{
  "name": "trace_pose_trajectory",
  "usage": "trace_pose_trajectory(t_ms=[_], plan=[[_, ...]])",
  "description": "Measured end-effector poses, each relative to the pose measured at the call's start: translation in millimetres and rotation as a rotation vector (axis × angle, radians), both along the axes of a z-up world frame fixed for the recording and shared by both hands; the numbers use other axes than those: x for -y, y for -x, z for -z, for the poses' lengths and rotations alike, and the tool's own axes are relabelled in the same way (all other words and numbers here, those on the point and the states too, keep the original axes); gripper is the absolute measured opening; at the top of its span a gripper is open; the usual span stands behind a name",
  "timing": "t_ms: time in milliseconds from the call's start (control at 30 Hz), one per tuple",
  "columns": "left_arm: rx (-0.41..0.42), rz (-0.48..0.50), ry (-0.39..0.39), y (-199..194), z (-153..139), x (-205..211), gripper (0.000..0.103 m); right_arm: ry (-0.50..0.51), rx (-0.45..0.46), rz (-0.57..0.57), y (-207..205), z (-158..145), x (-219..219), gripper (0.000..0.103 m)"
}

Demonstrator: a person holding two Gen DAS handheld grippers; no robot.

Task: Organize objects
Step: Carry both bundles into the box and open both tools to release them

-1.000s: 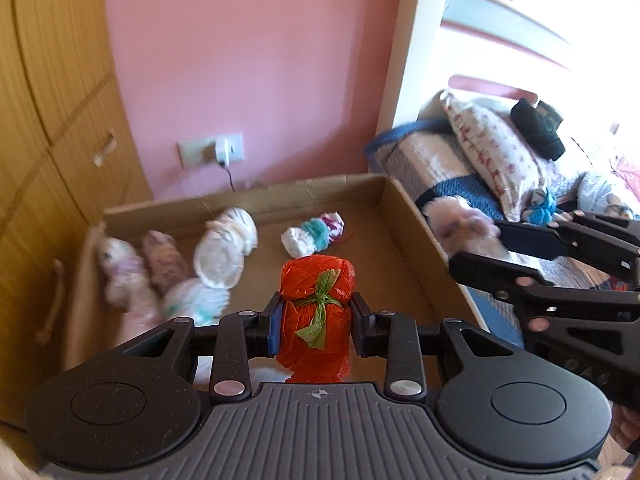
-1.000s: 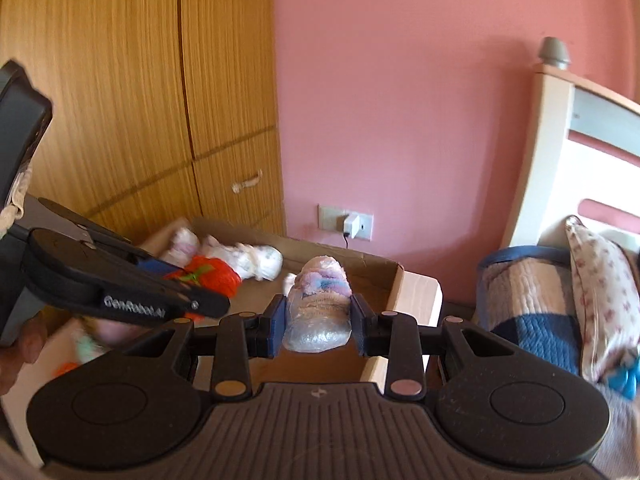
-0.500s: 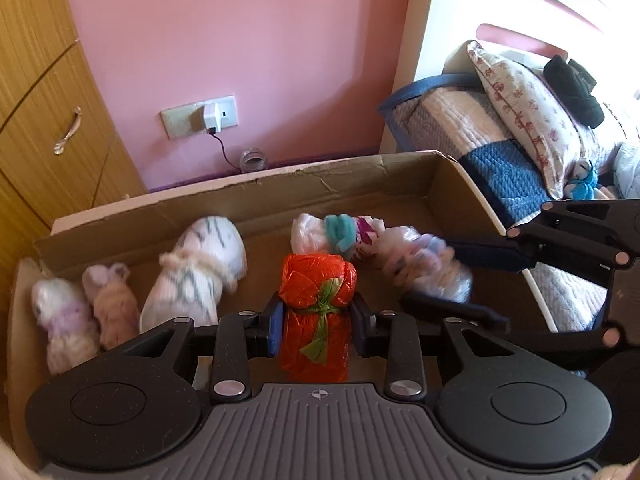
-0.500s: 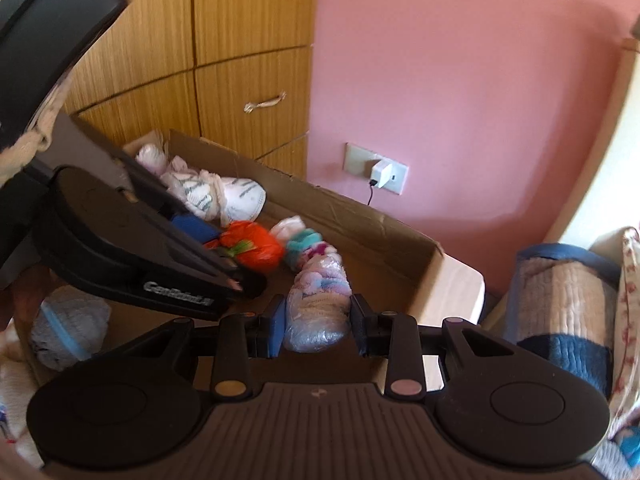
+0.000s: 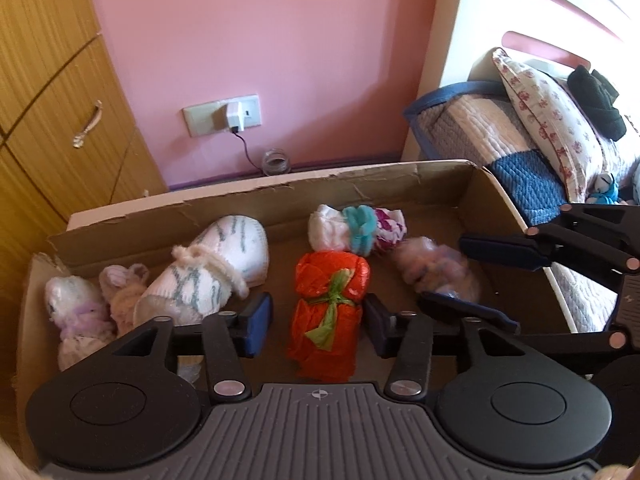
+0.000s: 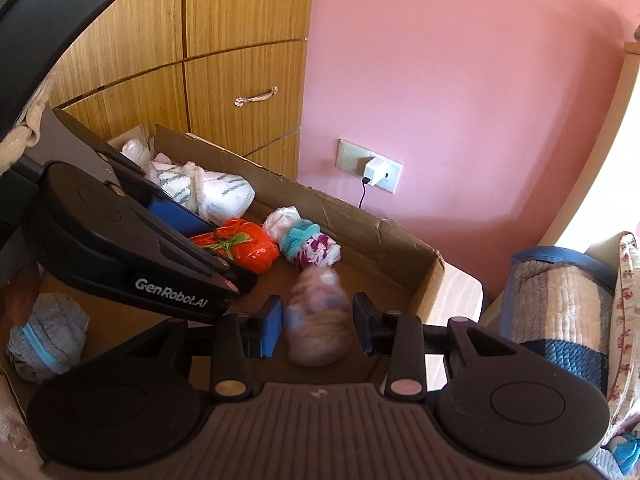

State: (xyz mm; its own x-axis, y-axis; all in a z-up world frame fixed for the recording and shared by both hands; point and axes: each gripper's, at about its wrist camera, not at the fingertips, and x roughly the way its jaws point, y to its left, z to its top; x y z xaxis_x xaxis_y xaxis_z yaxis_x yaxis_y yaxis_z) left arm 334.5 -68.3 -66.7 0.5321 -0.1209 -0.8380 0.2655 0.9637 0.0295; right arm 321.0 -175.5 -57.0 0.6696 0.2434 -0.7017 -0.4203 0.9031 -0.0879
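Observation:
An orange bundle tied with green (image 5: 327,312) lies in the cardboard box (image 5: 360,188), between the spread fingers of my open left gripper (image 5: 316,326). It also shows in the right wrist view (image 6: 240,246). A pale pink-and-blue bundle (image 6: 316,330) lies blurred between the spread fingers of my open right gripper (image 6: 316,328); it shows in the left wrist view (image 5: 436,270) too. Neither bundle is gripped.
The box holds a white-and-teal bundle (image 5: 356,228), a striped white bundle (image 5: 208,276), two pale bundles at the left (image 5: 100,304) and a grey one (image 6: 48,336). A bed (image 5: 520,148) stands right, a wooden wardrobe (image 6: 200,60) left, a glass jar (image 5: 275,162) by the wall.
Both grippers lowered into the box and opened. The orange bundle and the pale pink-and-blue bundle were let go and now lie on the box floor.

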Motion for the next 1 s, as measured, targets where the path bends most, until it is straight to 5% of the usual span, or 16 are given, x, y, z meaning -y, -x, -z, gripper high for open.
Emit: trace_pose_trajectory(t_ms=[400, 1000], plan=[[0.002, -0.053, -0.002, 4.6, -6.1, -5.6, 0.079, -0.023, -0.002, 0.035, 5.8, -9.1, 5.3, 0.043], [0.021, -0.054, 0.056, 46.4, -42.2, -16.9, 0.082, -0.065, 0.02, 0.074, 43.1, -43.6, 6.4, 0.048]])
